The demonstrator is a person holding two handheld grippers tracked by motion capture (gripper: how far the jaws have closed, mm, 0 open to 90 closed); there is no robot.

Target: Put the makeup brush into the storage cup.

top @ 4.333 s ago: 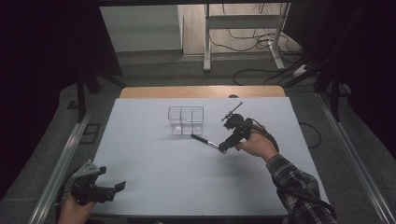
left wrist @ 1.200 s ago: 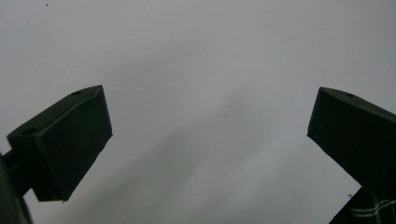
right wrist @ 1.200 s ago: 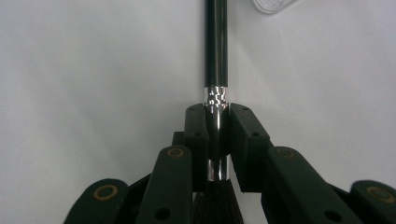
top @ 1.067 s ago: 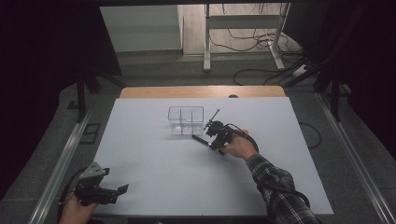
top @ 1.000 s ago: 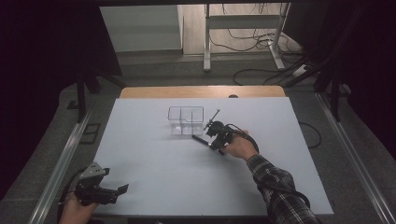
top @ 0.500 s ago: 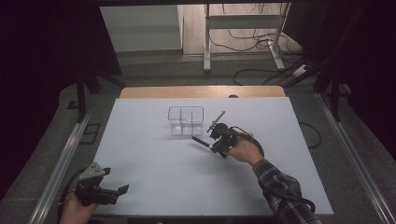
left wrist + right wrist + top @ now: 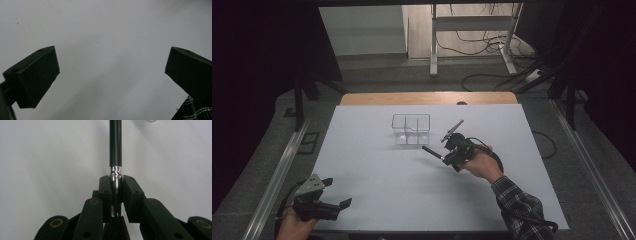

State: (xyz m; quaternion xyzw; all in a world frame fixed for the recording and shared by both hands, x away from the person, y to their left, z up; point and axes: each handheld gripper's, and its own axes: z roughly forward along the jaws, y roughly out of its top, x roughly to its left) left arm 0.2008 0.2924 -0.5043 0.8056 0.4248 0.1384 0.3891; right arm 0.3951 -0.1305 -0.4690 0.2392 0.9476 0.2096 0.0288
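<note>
writing or brand marks: i can read none on the brush, the box or either tool. right hand-held gripper (image 7: 447, 159) sits right of centre on the white tabletop (image 7: 377, 200), jaws pinched on one makeup brush (image 7: 115, 150); in the right gripper view the pads clamp the silver ferrule, dark bristles toward the camera, black handle running away from me. in the high view the handle (image 7: 431, 152) sticks out left of the jaws, just in front of one clear divided box (image 7: 411, 129), near it, cannot tell if touching. left hand-held gripper (image 7: 332, 196) is at the near left corner of the tabletop, close to the front edge, jaws spread wide over bare sheet with nothing between them; a bit of plaid sleeve (image 7: 192, 110) shows at the lower right of its view. counts: two grippers, one brush, one box. open room: wide bare tabletop left of the box and between the two grippers; wooden strip (image 7: 427, 98) along the far edge, metal rails down both sides.
</note>
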